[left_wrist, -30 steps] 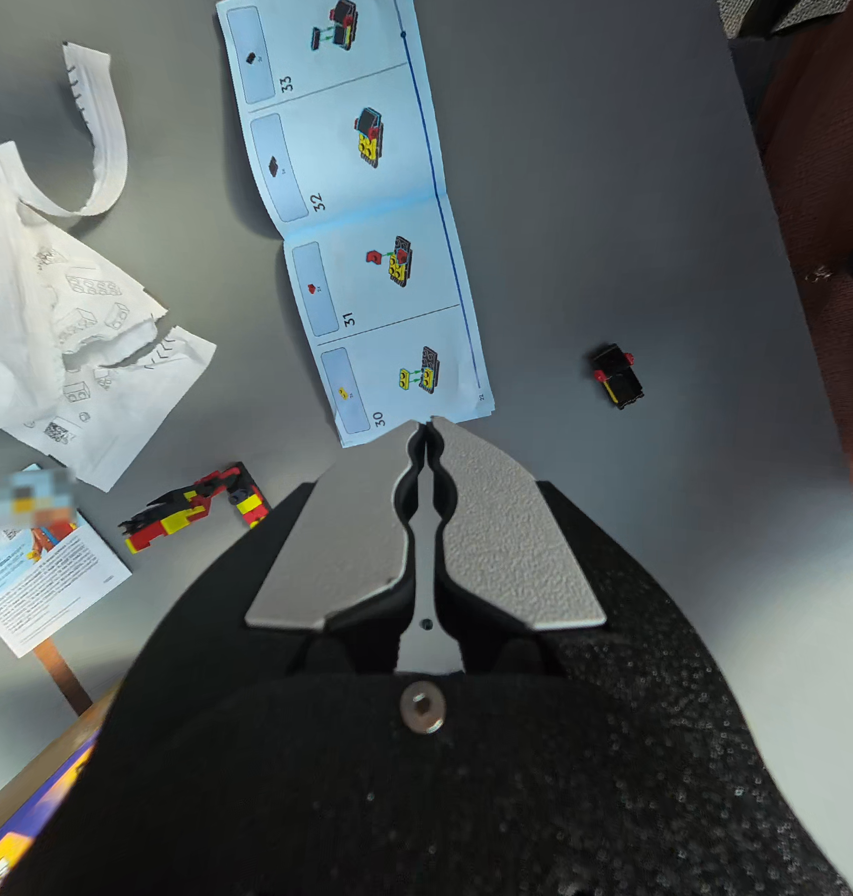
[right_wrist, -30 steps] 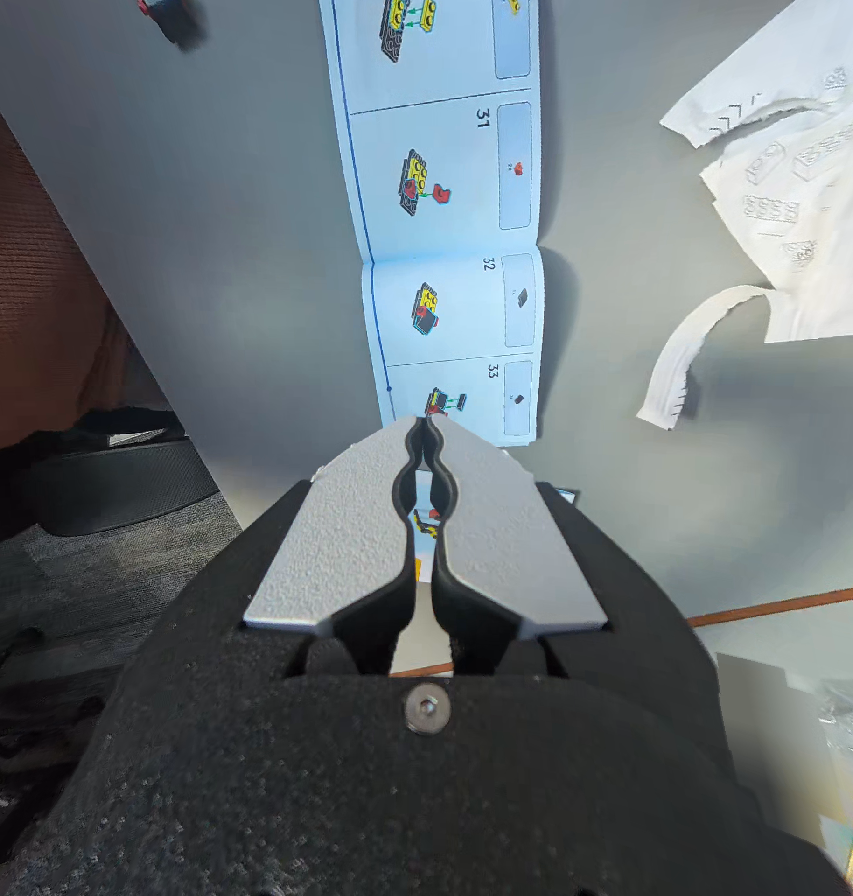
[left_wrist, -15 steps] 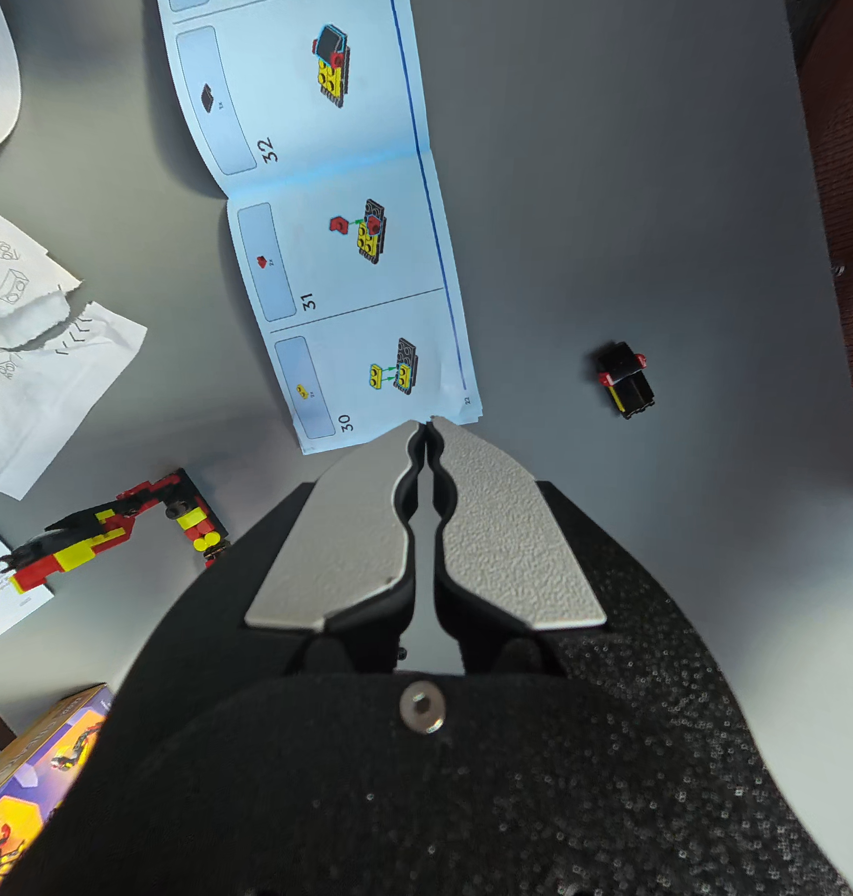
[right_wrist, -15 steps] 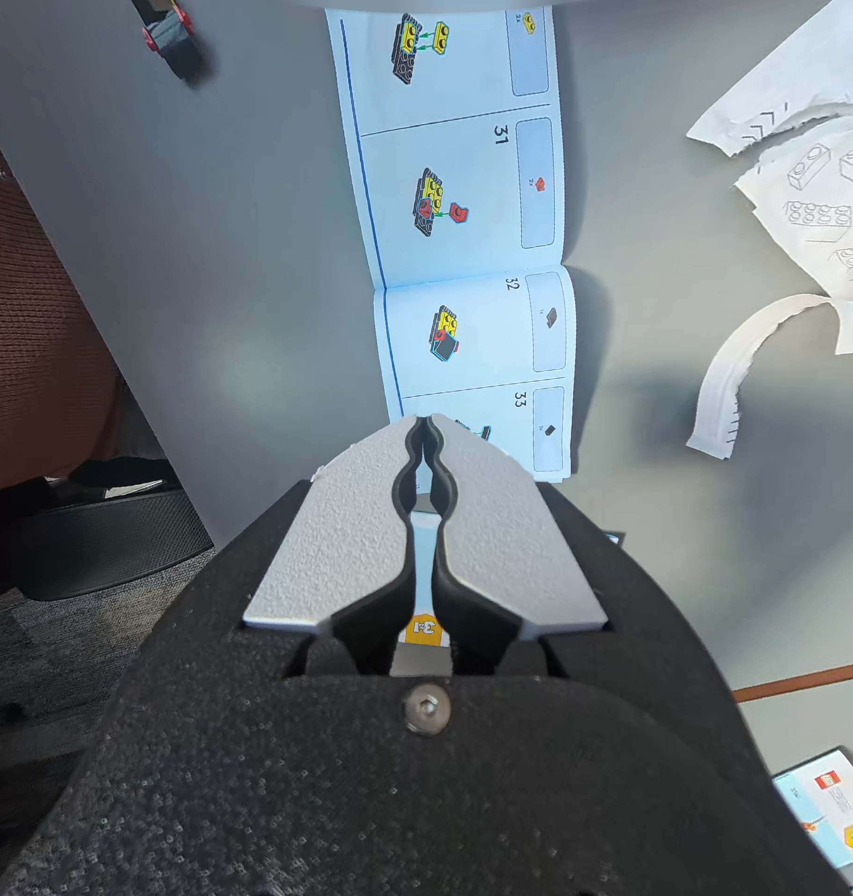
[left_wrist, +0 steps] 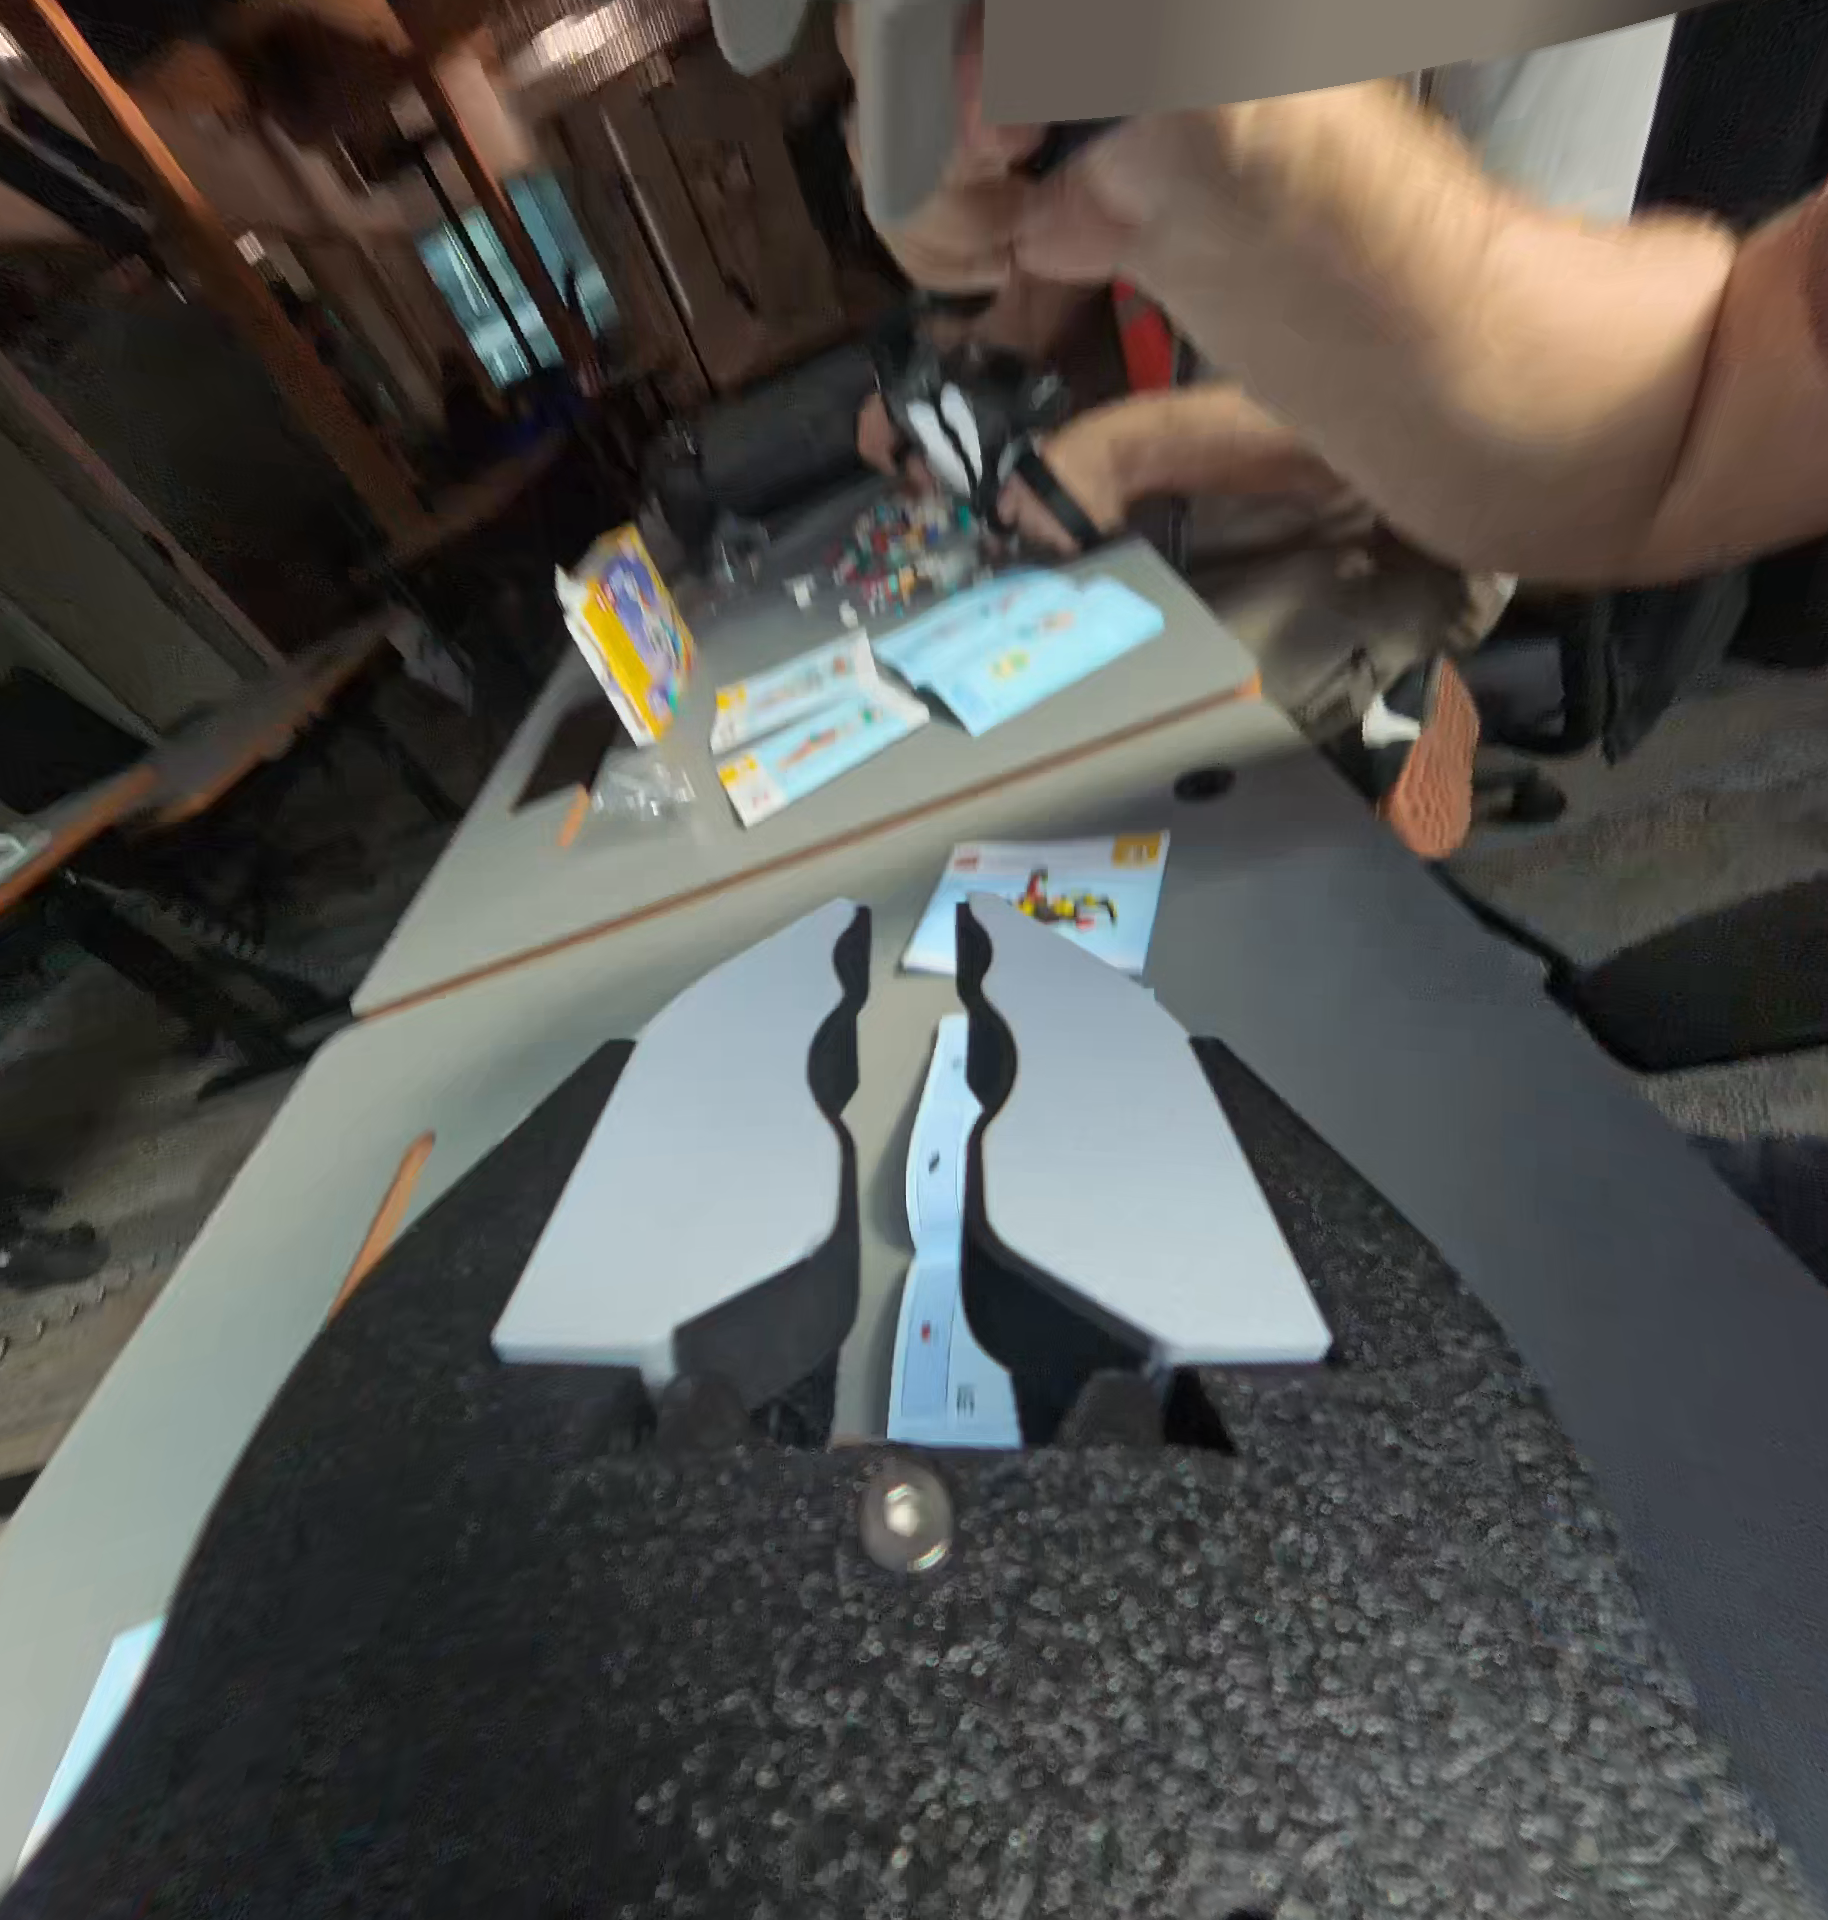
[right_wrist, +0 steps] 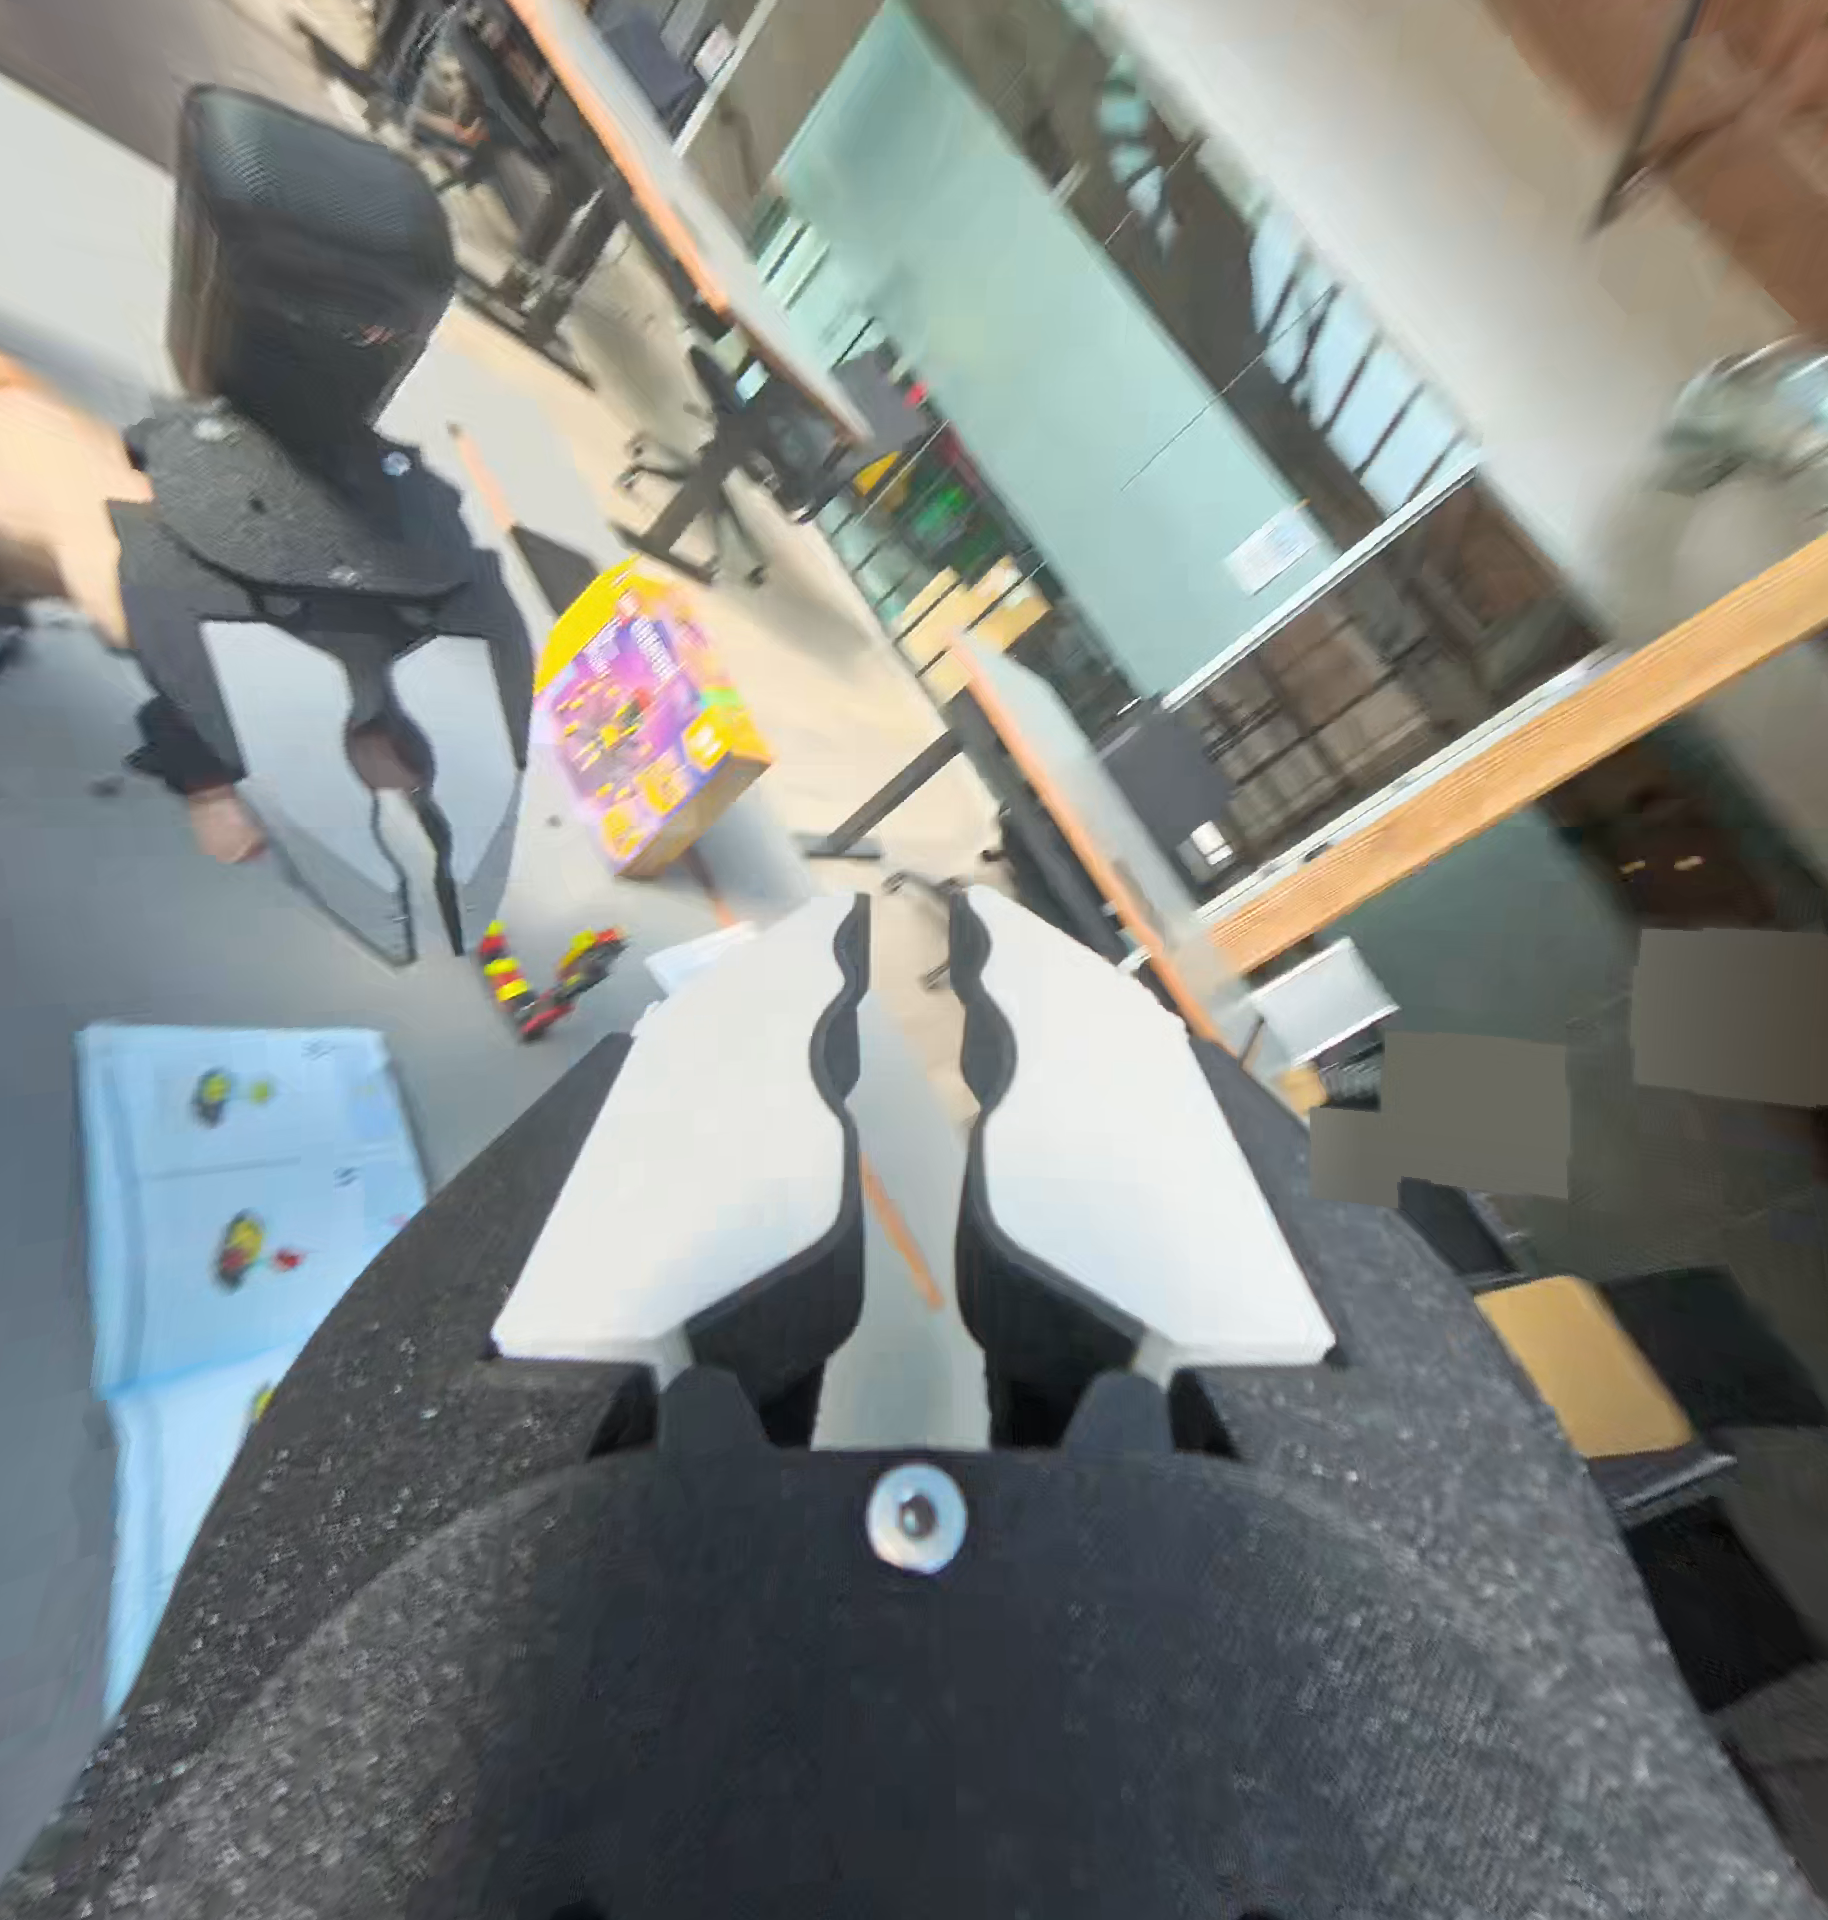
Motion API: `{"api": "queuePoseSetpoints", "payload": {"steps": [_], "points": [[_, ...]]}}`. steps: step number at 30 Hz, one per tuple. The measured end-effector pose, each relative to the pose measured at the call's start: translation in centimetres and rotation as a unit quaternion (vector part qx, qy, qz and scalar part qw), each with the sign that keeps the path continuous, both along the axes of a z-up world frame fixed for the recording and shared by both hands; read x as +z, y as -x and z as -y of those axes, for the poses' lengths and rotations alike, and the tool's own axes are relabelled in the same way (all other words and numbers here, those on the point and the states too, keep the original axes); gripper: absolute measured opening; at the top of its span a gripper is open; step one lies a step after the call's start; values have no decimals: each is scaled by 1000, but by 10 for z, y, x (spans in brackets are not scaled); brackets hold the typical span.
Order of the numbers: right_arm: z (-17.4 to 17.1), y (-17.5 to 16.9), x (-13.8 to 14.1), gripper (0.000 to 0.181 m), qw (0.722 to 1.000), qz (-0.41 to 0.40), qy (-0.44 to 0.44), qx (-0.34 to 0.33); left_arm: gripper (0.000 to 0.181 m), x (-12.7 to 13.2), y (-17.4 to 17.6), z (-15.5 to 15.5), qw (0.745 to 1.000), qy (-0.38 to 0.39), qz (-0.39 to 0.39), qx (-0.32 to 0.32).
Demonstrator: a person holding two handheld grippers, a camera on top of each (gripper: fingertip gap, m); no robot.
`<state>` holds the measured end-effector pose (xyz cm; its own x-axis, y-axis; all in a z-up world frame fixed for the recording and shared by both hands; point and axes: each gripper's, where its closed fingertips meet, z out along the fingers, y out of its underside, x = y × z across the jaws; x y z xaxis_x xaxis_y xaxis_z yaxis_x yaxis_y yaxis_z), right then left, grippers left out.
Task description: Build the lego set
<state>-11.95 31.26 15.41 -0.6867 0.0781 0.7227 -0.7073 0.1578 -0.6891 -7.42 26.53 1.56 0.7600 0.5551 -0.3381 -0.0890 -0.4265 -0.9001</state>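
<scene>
My left gripper (left_wrist: 912,914) is slightly open and empty, held low over the grey table (left_wrist: 1305,997). The light blue instruction sheet (left_wrist: 936,1247) lies under it and shows between the fingers. A small booklet (left_wrist: 1045,904) lies just beyond its tips. My right gripper (right_wrist: 907,902) is slightly open and empty. In the right wrist view the left gripper (right_wrist: 427,940) points down, its tips just left of a red, yellow and black lego assembly (right_wrist: 546,971). The instruction sheet (right_wrist: 245,1195) lies at the lower left. Both views are blurred.
A yellow and purple lego box (right_wrist: 650,717) stands behind the assembly, and a black chair (right_wrist: 297,239) beyond it. On a second table (left_wrist: 577,914) are a box (left_wrist: 629,644), booklets (left_wrist: 1014,644) and loose bricks (left_wrist: 889,561). A person's arm (left_wrist: 1409,312) crosses the upper right. Left tips to right tips: about 15 centimetres.
Both views have swung up from looking straight down at the table to looking across the room. Both grippers, shut before, have parted a little.
</scene>
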Motion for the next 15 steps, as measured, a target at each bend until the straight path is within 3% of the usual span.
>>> {"api": "queuePoseSetpoints", "payload": {"steps": [1, 4, 5, 7, 9, 13, 15], "points": [[-10, -10, 44, 17, 997, -58, 59, -6, 22, 44, -4, -10, 993, -91, -69, -14], [-27, -29, 132, 22, 982, -158, 107, -12, 25, 144, -27, -23, 927, -336, -162, -43], [-30, -31, 152, 11, 977, -182, 106, -18, 5, 163, -34, -22, 895, -405, -184, -37], [-32, -36, 179, 0, 970, -221, 104, -20, 0, 185, -45, -23, 838, -505, -206, -27], [-28, -43, 179, 0, 970, -223, 93, -10, 0, 195, -44, -40, 835, -509, -206, -42], [-19, -57, 144, 0, 971, -227, 69, 15, 0, 242, -30, -36, 819, -519, -238, -60], [-23, -55, 159, 0, 971, -230, 64, 6, 0, 251, -24, -45, 818, -522, -231, -67]]}}
